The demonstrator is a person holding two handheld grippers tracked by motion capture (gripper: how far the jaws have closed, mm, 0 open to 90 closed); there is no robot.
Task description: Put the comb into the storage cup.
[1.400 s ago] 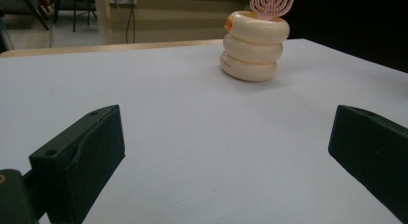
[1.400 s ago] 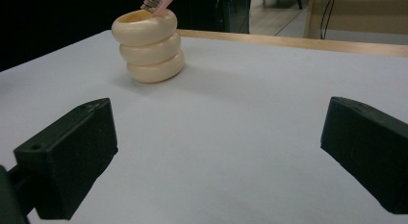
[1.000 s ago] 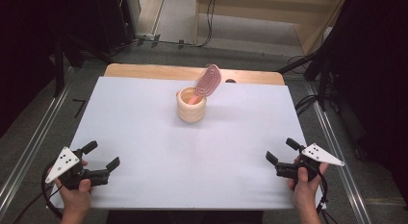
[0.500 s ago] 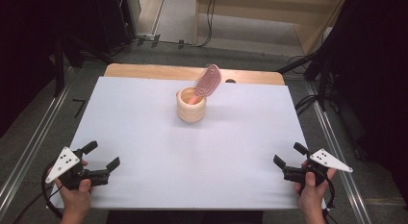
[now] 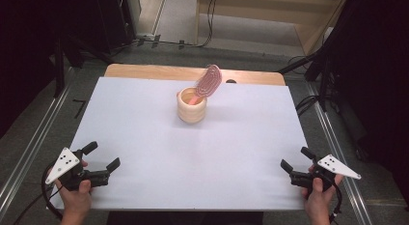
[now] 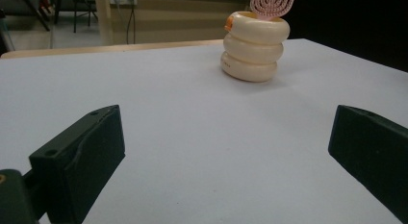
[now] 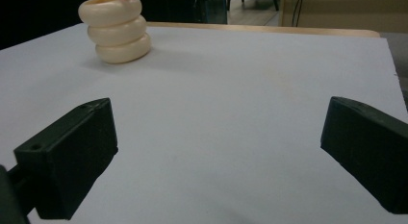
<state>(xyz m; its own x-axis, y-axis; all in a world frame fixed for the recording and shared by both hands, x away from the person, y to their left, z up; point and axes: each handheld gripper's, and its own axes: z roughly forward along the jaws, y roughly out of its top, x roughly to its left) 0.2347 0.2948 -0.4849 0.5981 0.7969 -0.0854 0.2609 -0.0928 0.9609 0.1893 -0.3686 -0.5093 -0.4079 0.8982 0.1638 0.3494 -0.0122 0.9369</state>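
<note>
Resting at the near corners, your left gripper [image 5: 100, 163] and right gripper [image 5: 295, 163] flanked the far holder [image 5: 192, 107] carrying a pink brush [image 5: 208, 81]. Each gripper view showed jaws wide apart, empty; a level, centred approach looked best.

- A white sheet [image 5: 144, 119] covers the wooden counter [image 5: 144, 70], whose far edge stays bare.
- Grey floor [image 5: 241, 32] lies beyond, crossed by black cables [image 5: 210, 12].
- Dark stands [image 5: 62, 51] flank both sides.
- Pale wooden furniture [image 5: 318, 7] stands behind.
</note>
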